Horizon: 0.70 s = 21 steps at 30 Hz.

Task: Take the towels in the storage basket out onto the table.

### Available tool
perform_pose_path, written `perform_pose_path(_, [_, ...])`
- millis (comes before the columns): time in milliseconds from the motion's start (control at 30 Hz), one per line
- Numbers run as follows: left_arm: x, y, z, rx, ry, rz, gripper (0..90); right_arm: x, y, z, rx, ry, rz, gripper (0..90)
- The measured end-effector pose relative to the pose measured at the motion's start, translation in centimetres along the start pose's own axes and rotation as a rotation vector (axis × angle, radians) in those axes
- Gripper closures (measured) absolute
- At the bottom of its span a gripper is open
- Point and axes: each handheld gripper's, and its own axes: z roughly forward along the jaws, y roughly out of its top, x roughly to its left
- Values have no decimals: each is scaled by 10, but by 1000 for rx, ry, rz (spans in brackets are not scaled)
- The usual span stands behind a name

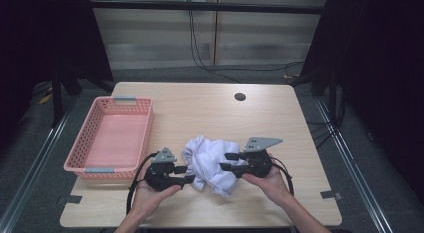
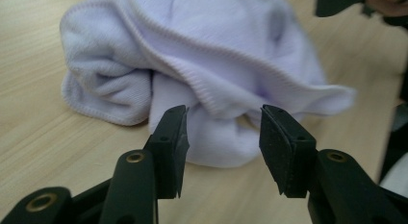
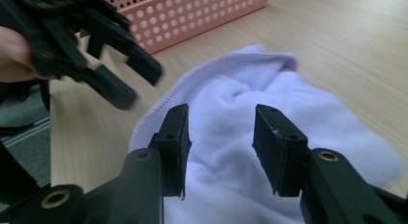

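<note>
A crumpled white cloth [image 1: 212, 160] lies on the wooden table near the front, between my two grippers. My left gripper [image 1: 186, 174] is at the cloth's left edge, open; in the left gripper view its jaws stand apart just in front of the cloth [image 2: 202, 65], with nothing between them. My right gripper [image 1: 226, 161] reaches over the cloth's right side, open; in the right gripper view its jaws hover spread above the cloth [image 3: 269, 118]. The left gripper [image 3: 130, 80] also shows blurred at the upper left of that view.
A pink perforated basket [image 1: 142, 135] stands on the left of the table [image 1: 210, 108], seen too as the basket [image 3: 192, 17] beyond the cloth. A round cable hole [image 1: 240, 97] sits near the table's far edge. Dark curtains flank both sides.
</note>
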Motion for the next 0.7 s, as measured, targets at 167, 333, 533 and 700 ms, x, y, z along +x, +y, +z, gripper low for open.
perform_pose_path(167, [-5,0,25,20,5,47,445,1,3,28,37,19,-18,439])
perform_pose_path(333, [-7,0,42,46,-28,73,636,3,4,48,49,22,-39,310])
perform_pose_path(533, [-8,0,41,38,-55,86,779,1,2,52,56,16,-26,399])
perform_pose_path(700, [-12,1,38,28,-76,91,805,-2,-1,52,65,-15,-17,734])
